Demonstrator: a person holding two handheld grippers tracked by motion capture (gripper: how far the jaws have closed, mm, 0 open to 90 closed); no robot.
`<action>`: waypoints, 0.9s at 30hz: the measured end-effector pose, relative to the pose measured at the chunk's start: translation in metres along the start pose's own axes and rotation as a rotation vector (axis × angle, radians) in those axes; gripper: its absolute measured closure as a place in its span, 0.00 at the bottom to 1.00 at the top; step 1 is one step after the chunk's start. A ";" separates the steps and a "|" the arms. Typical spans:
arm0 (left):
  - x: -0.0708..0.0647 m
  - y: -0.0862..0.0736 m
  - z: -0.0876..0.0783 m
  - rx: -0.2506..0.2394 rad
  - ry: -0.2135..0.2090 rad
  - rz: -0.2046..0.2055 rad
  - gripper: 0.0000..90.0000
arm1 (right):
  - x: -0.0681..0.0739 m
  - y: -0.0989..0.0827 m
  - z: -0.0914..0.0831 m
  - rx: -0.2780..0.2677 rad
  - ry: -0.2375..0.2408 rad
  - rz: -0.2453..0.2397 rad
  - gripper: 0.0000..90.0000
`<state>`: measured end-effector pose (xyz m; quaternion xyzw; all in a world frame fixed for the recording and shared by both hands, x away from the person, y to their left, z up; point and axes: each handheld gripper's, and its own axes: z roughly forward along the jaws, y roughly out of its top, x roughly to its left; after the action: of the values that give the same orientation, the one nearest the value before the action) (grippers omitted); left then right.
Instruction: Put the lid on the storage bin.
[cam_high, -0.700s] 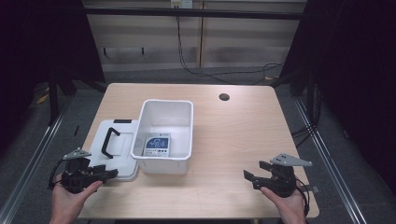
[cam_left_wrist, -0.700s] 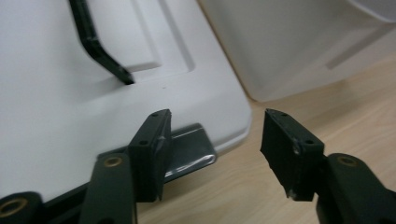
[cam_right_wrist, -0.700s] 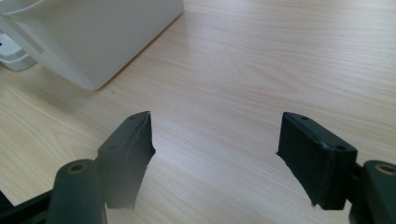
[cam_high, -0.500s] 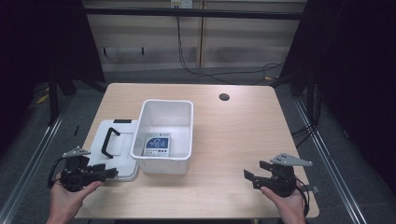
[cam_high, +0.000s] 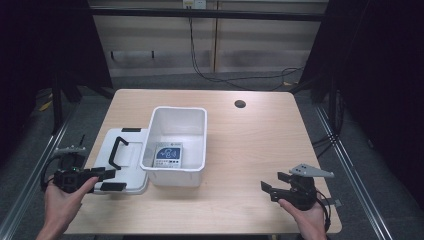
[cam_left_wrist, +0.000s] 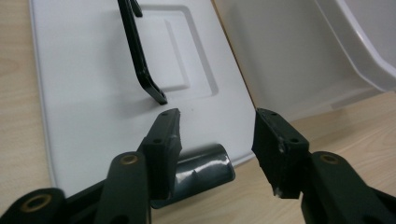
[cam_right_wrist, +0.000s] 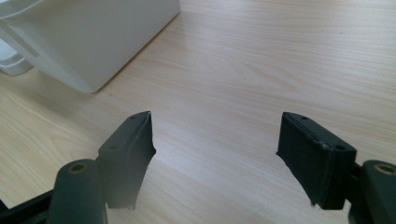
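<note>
No text is legible — the blue-and-white label (cam_high: 168, 154) inside the white bin (cam_high: 199, 142) is too small to read.

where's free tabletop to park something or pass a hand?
Widest bare patch: table right of the white bin, between the round hole and the right tongs. A bare strip runs along the near edge in front of the bin. Crowded at left: the lid lies against the bin, left tongs open at its near edge.

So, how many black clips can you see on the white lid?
2. One black clip is on the lid's near edge, just in front of the left claw. The other clip is on its far edge. Others may be hidden.
</note>
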<state>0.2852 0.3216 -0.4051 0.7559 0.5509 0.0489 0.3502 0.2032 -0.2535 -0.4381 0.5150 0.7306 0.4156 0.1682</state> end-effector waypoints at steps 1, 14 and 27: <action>0.001 0.007 0.001 0.026 0.025 -0.001 0.58 | 0.001 0.000 0.000 0.004 -0.001 -0.006 0.29; -0.005 0.047 0.004 0.144 0.099 0.058 0.64 | 0.001 -0.001 -0.001 0.004 0.008 -0.016 0.29; 0.000 0.080 0.015 0.249 0.116 0.000 0.52 | 0.002 -0.001 0.000 0.011 0.013 -0.017 0.29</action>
<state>0.3556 0.3026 -0.3699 0.7895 0.5720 0.0240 0.2212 0.2024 -0.2520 -0.4385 0.5070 0.7382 0.4135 0.1643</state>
